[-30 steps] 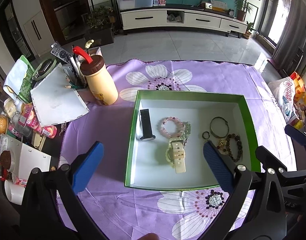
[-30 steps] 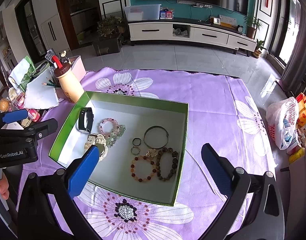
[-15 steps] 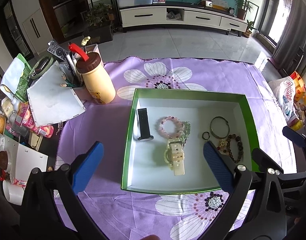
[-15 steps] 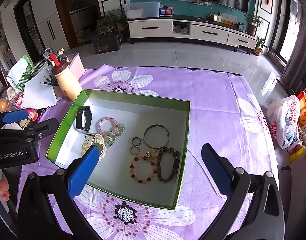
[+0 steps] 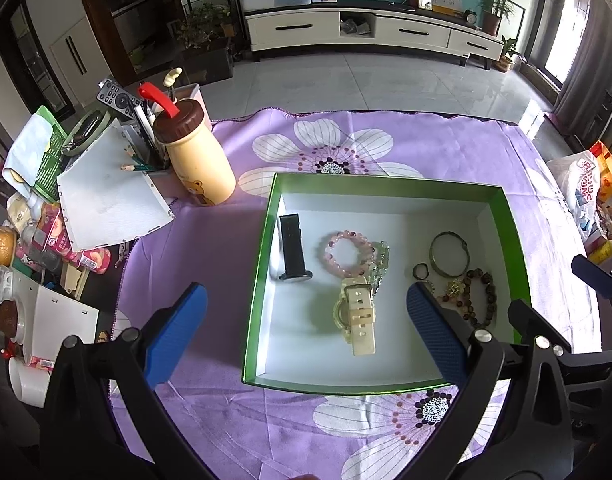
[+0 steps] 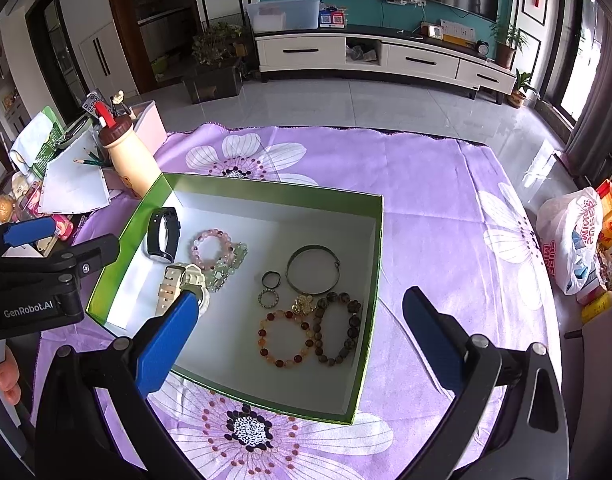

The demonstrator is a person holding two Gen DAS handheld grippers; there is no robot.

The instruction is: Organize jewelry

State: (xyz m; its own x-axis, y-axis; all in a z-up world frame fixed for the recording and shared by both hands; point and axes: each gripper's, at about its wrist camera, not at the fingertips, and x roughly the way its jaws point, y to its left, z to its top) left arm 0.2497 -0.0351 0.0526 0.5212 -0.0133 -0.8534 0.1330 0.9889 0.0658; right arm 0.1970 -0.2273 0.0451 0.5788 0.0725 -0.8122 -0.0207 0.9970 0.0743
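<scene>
Both claws are wide open, holding nothing. The watch (image 5: 355,318) in the box (image 5: 262,264) lies lengthwise, straight ahead of the left claw (image 5: 306,312), which is nearer.

Green box (image 5: 503,216) and bottle (image 5: 196,164) on purple cloth (image 5: 445,148).

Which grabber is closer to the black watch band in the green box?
Left. The left gripper hangs near the box's left side, where the black rubber watch band lies. The right gripper is over the box's right side, by the beaded bracelets.
</scene>
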